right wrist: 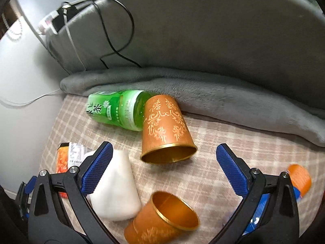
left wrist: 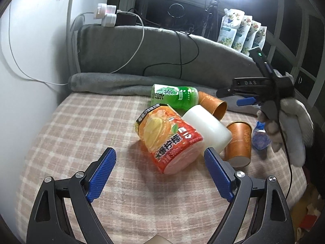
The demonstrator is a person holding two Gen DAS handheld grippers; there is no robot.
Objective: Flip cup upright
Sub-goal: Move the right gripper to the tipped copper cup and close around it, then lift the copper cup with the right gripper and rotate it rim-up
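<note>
An orange patterned cup (right wrist: 165,131) lies on its side on the checked cloth, mouth toward me, against a green bottle (right wrist: 117,109); it also shows in the left wrist view (left wrist: 214,104). A second orange cup (right wrist: 162,217) stands upright near the front; it also shows in the left wrist view (left wrist: 239,142). My right gripper (right wrist: 164,168) is open, hovering just in front of the lying cup's mouth; it also shows from the left wrist view (left wrist: 235,96), held by a gloved hand. My left gripper (left wrist: 160,170) is open and empty, near an orange-labelled bottle (left wrist: 168,138).
A white cylinder (left wrist: 207,128) lies between the bottles and cups. A blue-capped bottle (left wrist: 260,136) lies at the right. A grey blanket (right wrist: 203,93) and cushion with cables run along the back. The checked surface (left wrist: 81,126) ends at a wall on the left.
</note>
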